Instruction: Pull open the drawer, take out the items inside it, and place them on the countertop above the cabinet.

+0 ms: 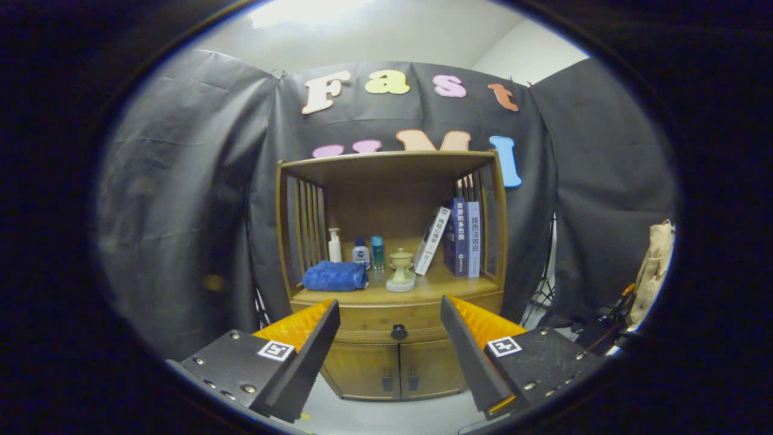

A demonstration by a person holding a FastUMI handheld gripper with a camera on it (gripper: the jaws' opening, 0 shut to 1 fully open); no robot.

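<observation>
My claw (389, 311): spread wide, the two fingers well apart, with nothing between them and nothing touched.
My fingers (314, 344): they hang in the air ahead of the cabinet, one to each side of the drawer's front as I see it.
Drawer (395, 323): shut, flush with the cabinet's face, just under the countertop; I cannot see what lies inside it.
Drawer knob (399, 331): dark and round, in the middle of the drawer front, lined up in the gap between my fingers but well beyond them.
Cabinet (392, 266): wooden, standing against the booth's black cloth wall, with slatted sides and a top board over an open shelf.
Lower doors (398, 368): two, closed, below the drawer, each with a small dark handle near the middle seam.
Countertop (435, 287): the wooden shelf above the drawer, already carrying things.
On the countertop, my left: a folded blue towel (335, 276), and behind it a white pump bottle (334, 244), a small dark-capped bottle (360, 251) and a slim blue bottle (377, 252).
On the countertop, middle: a pale lidded cup (401, 270) on its base.
On the countertop, my right: books (462, 235), one leaning against the upright ones.
</observation>
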